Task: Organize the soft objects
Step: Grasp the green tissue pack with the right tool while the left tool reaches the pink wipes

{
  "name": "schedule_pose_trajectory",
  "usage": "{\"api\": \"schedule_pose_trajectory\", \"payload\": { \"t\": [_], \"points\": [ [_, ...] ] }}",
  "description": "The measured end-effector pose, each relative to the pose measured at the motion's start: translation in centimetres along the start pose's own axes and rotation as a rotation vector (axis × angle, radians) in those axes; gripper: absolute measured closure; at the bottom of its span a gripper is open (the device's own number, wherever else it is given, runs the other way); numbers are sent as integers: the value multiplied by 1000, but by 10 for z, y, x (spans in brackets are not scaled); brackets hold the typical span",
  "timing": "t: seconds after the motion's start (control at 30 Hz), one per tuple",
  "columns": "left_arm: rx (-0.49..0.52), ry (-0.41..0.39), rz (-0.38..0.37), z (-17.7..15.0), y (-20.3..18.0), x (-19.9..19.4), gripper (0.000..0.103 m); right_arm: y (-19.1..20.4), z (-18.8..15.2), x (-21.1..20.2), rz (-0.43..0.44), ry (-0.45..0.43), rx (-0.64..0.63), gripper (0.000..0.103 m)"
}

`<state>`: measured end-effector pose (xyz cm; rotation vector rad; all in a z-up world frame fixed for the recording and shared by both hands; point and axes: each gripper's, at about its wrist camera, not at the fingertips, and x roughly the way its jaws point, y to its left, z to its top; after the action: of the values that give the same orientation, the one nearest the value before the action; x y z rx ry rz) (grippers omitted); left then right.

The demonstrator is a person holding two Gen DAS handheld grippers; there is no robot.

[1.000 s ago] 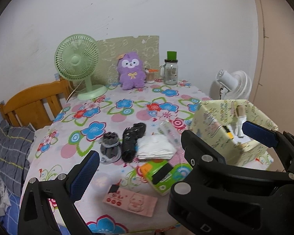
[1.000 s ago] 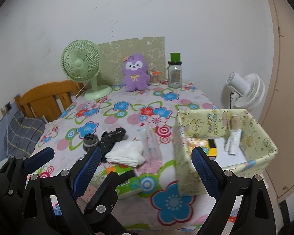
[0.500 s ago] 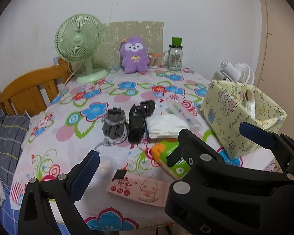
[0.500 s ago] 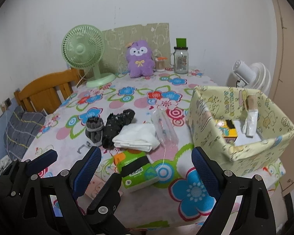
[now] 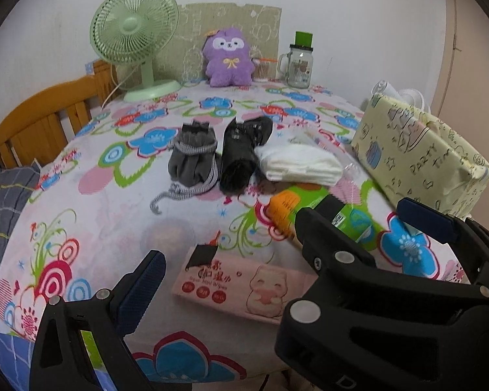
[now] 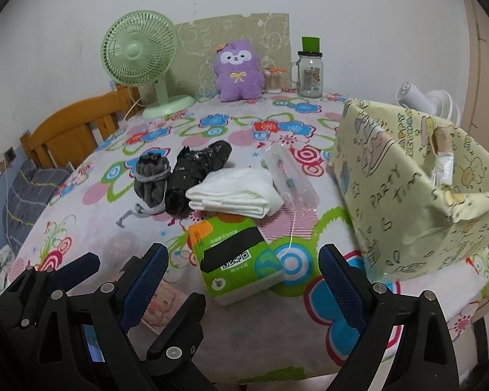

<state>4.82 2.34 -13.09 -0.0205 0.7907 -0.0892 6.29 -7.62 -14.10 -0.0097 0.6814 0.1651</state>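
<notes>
The green tissue pack [image 6: 236,258] lies flat on the flowered tablecloth [image 6: 212,123], just ahead of the right gripper [image 6: 243,282] and between its two spread, empty blue-padded fingers [image 6: 340,288]. The pink wipes pack [image 5: 244,285] lies near and left of it, in front of the left gripper [image 5: 288,247], which is also wide open and holds nothing; the right gripper's black frame covers that pack's right end in the left wrist view.

Just beyond the tissue pack, a folded white cloth [image 6: 233,192] lies with a black bundle [image 6: 195,169] touching its left side and a grey drawstring pouch [image 6: 151,177] further left. A clear plastic sleeve [image 6: 290,176] lies right of the cloth.

At the right edge of the table stands the yellow patterned box [image 6: 404,189], open at the top. Inside, against its far right wall, something white and something tan stand upright; what they are cannot be told.

At the far edge stand a green fan [image 6: 140,55], a purple plush toy [image 6: 239,71] and a glass jar with a green lid [image 6: 309,71].
</notes>
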Motion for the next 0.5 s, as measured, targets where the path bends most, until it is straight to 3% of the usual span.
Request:
{"api": "schedule_pose_trajectory", "payload": {
  "t": [0.23,0.5],
  "points": [
    [-20,47,-2,-9,4,12,2,4,-6,15,2,43,-16,8],
    [-4,37,44,-8,4,17,7,6,-7,28,6,74,-26,8]
  ]
}}
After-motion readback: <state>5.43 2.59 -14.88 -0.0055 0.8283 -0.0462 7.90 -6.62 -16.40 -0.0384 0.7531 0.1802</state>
